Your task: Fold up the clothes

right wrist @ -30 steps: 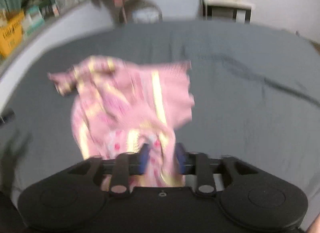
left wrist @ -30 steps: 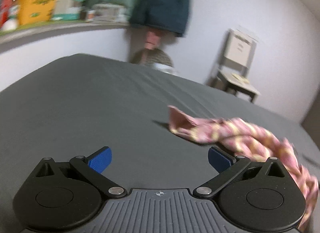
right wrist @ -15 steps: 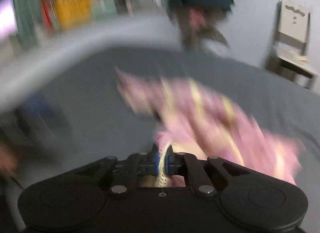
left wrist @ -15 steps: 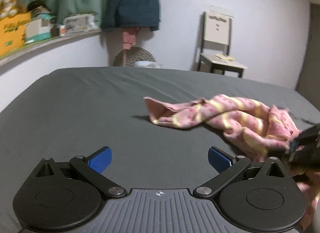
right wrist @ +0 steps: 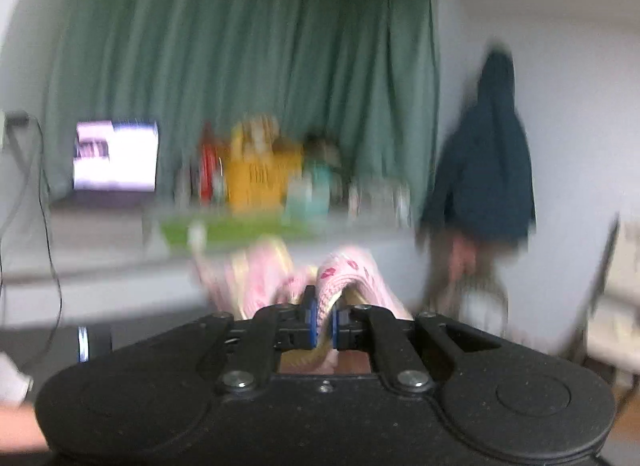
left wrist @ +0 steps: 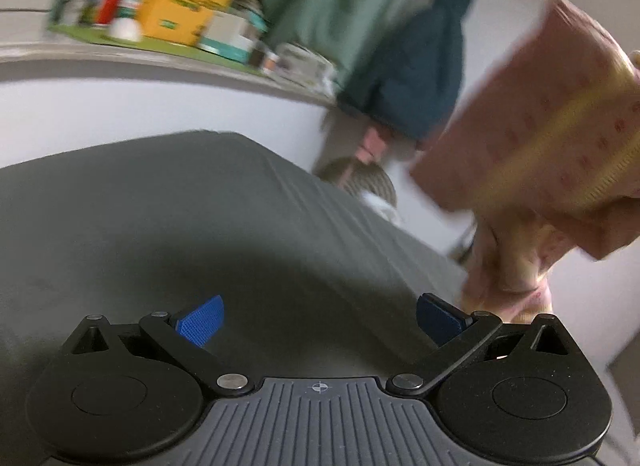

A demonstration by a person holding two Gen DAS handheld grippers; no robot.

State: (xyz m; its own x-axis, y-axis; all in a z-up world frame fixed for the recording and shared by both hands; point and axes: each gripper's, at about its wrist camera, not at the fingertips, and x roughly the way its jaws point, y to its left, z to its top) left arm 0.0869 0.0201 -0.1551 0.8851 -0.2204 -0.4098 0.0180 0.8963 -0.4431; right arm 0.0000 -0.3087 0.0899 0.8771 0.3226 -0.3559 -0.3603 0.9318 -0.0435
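Observation:
A pink garment with yellow stripes and red dots (left wrist: 536, 137) hangs in the air at the right of the left wrist view, lifted off the grey bed (left wrist: 160, 201). My right gripper (right wrist: 325, 324) is shut on a fold of this garment (right wrist: 344, 270), which drapes over its fingers. My left gripper (left wrist: 320, 318) is open and empty, low over the bed, to the left of the hanging cloth. The view is blurred by motion.
A shelf (left wrist: 168, 53) with boxes and bottles runs along the wall behind the bed. A dark blue jacket (left wrist: 416, 65) hangs by a green curtain (right wrist: 240, 77). A lit screen (right wrist: 116, 155) stands at the left. A basket (left wrist: 364, 181) sits on the floor.
My right gripper has lifted the pink garment off the bed and swung upward to face the wall. My left gripper has tilted and stays open.

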